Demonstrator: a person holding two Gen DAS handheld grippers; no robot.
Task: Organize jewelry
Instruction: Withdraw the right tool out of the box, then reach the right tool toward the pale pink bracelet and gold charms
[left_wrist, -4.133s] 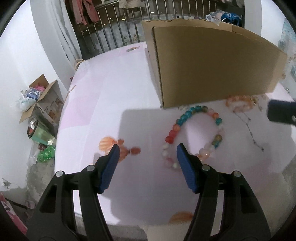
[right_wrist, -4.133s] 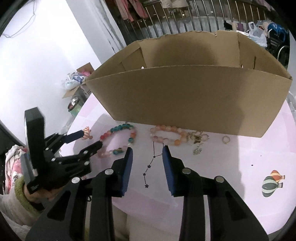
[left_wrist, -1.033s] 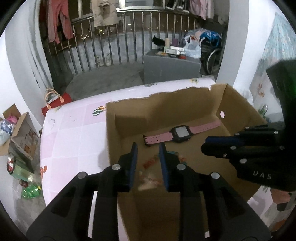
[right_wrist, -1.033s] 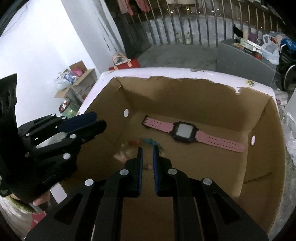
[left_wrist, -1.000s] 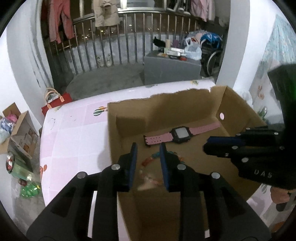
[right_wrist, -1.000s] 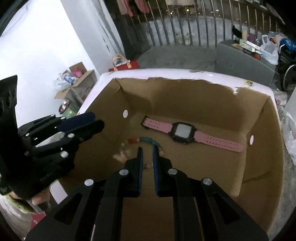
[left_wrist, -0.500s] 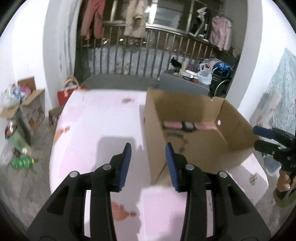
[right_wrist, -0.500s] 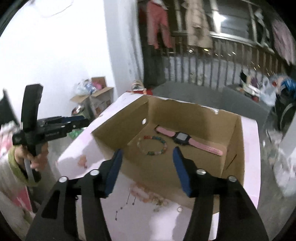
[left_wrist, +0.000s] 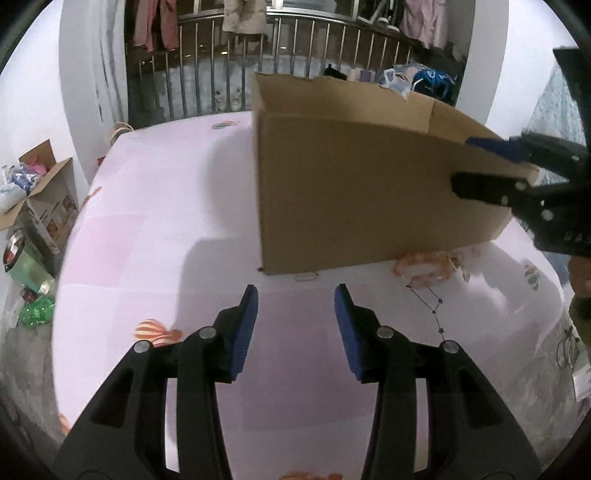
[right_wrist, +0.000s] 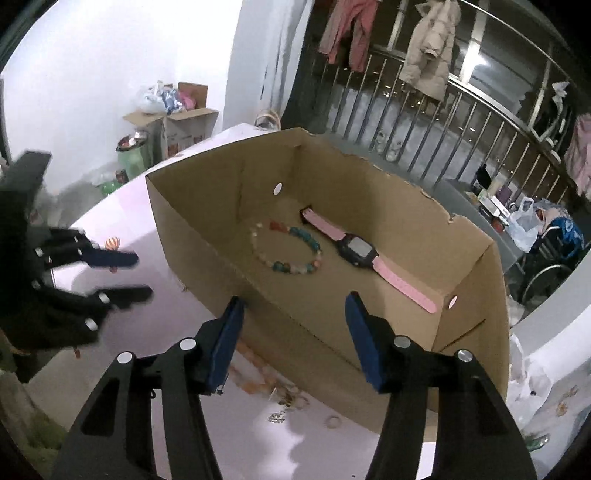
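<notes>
Right wrist view: no legible writing; left claw (right_wrist: 122, 273) opening, right claw (right_wrist: 293, 325) closing, both empty above cardboard box (right_wrist: 207, 236).

The cardboard box (left_wrist: 369, 192) stands on the pink table (left_wrist: 155, 236) toward its right side, its tall walls blocking any level approach; its open top (right_wrist: 332, 236) is free from above. Inside, the beaded bracelet (right_wrist: 286, 251) and pink watch (right_wrist: 365, 258) occupy the floor's middle, leaving bare cardboard near the walls. The table's left half is bare. Along the box's near wall lie a peach bracelet (left_wrist: 424, 267) and thin chain (left_wrist: 428, 306), cluttering that strip toward the near right corner.
</notes>
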